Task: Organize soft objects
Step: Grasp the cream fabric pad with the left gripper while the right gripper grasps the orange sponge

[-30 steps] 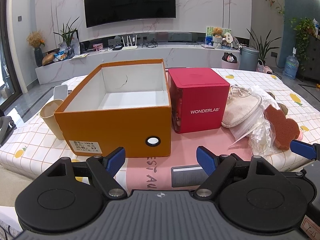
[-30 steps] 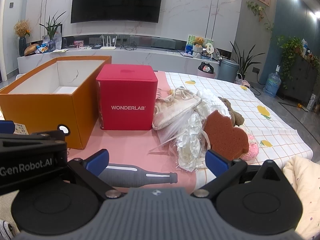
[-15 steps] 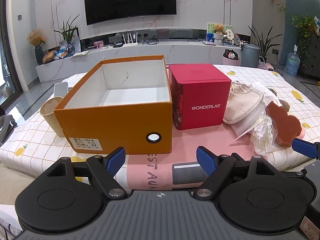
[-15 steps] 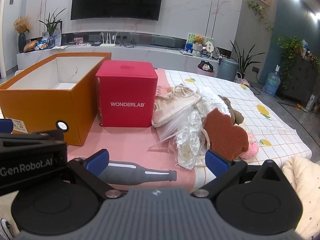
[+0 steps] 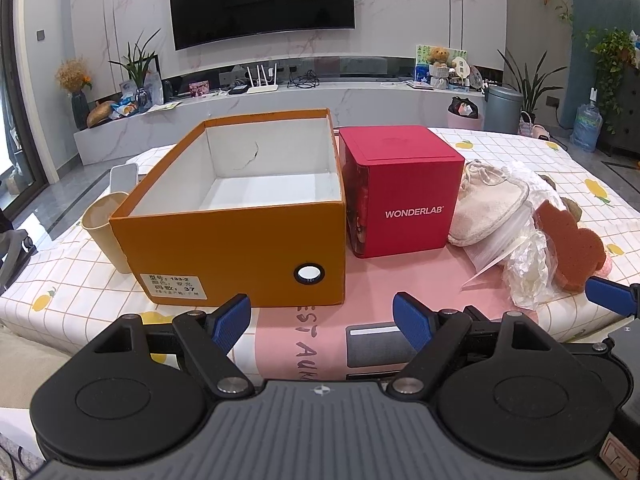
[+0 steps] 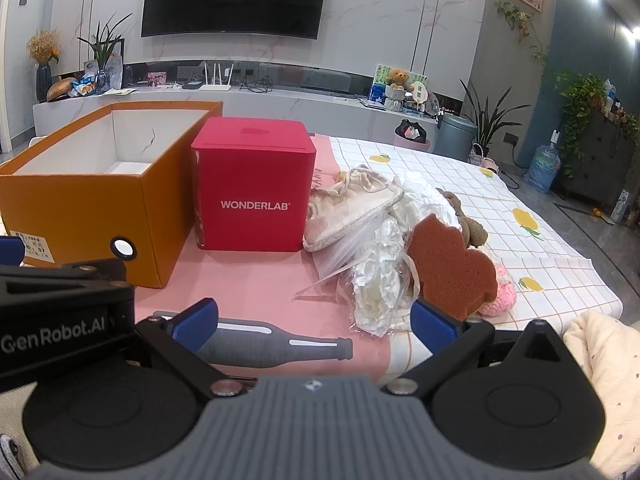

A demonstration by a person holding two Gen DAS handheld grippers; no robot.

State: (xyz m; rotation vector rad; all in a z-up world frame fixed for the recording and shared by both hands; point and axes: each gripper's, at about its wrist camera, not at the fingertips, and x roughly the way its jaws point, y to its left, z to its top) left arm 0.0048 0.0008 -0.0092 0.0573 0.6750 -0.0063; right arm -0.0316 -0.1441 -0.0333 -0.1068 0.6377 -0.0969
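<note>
An open, empty orange shoebox (image 5: pixel 240 240) (image 6: pixel 92 196) stands on the table beside a closed red WONDERLAB box (image 5: pixel 404 196) (image 6: pixel 252 192). Right of the red box lies a pile of soft things: a cream cloth pouch (image 5: pixel 488 208) (image 6: pixel 352 208), crumpled clear plastic bags (image 5: pixel 524 272) (image 6: pixel 380 276), a brown sponge (image 5: pixel 572 252) (image 6: pixel 452 268), a pink knitted item (image 6: pixel 500 296) and a brown plush (image 6: pixel 468 224). My left gripper (image 5: pixel 322 320) is open and empty in front of the shoebox. My right gripper (image 6: pixel 316 320) is open and empty in front of the pile.
A beige cup (image 5: pixel 102 228) and a white container (image 5: pixel 124 178) stand left of the shoebox. The table has a pink runner (image 6: pixel 248 280) and a checked lemon-print cloth (image 6: pixel 540 240). A cream blanket (image 6: pixel 608 364) lies at the near right. A TV wall and console stand behind.
Both grippers have risen slightly, so the table's objects sit lower in both views. Nothing on the table has moved, and both grippers stay open.
</note>
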